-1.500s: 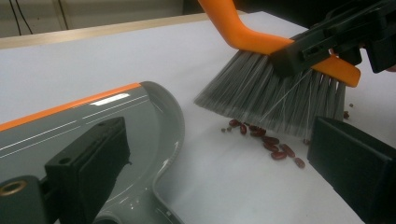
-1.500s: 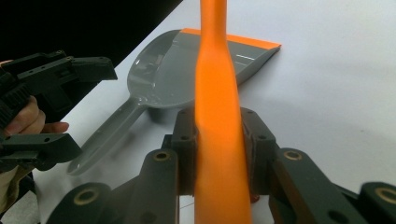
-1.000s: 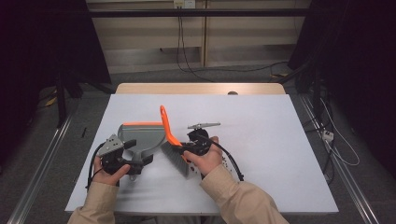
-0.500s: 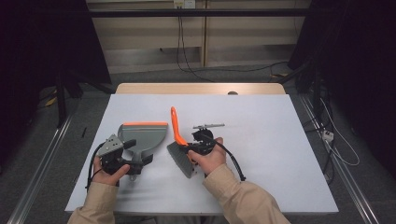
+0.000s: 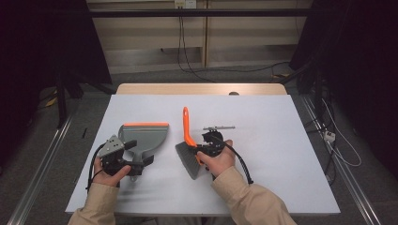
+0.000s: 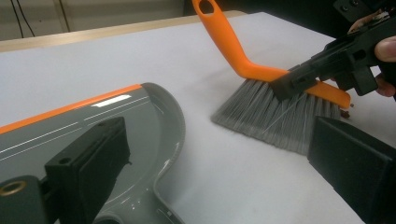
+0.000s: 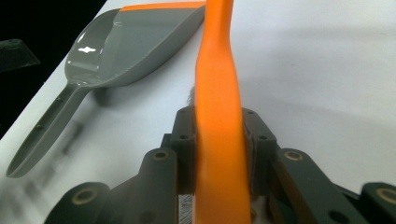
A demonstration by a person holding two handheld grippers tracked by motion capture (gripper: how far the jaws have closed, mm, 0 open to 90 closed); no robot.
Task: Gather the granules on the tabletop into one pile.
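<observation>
**Brush held, dustpan not yet gripped: watch the twist and the slide**

Your right gripper (image 5: 202, 151) is clamped on the orange back of the brush (image 5: 187, 140), jaws narrow on either side of it as the right gripper view shows (image 7: 219, 154). The brush sits just right of the dustpan (image 5: 143, 137), bristles (image 6: 275, 116) down on the table (image 5: 281, 140), handle pointing away from you.

Your left gripper (image 5: 133, 161) has its jaws wide apart, one over the dustpan's bowl near the neck (image 6: 88, 172), the other over bare table. It holds nothing. The dustpan lies flat, orange lip away from you, handle toward your left hand (image 5: 110, 171).

What could go wrong, as I judge it:
- The grip on the brush is on a narrow, smooth bar. If you press the bristles hard or sweep sideways, the brush may rotate between the jaws.
- If you sweep toward the dustpan before the left jaws close on it, the bristles will likely push it along the table rather than feed it.
- Closing the left jaws where they stand may catch only the bowl's wall; that curved, glossy plastic could slip out.

The dustpan is the only container here, and its bowl is empty. I can make out no debris on the table, bar a small dark speck by the brush's end (image 6: 346, 111).
</observation>
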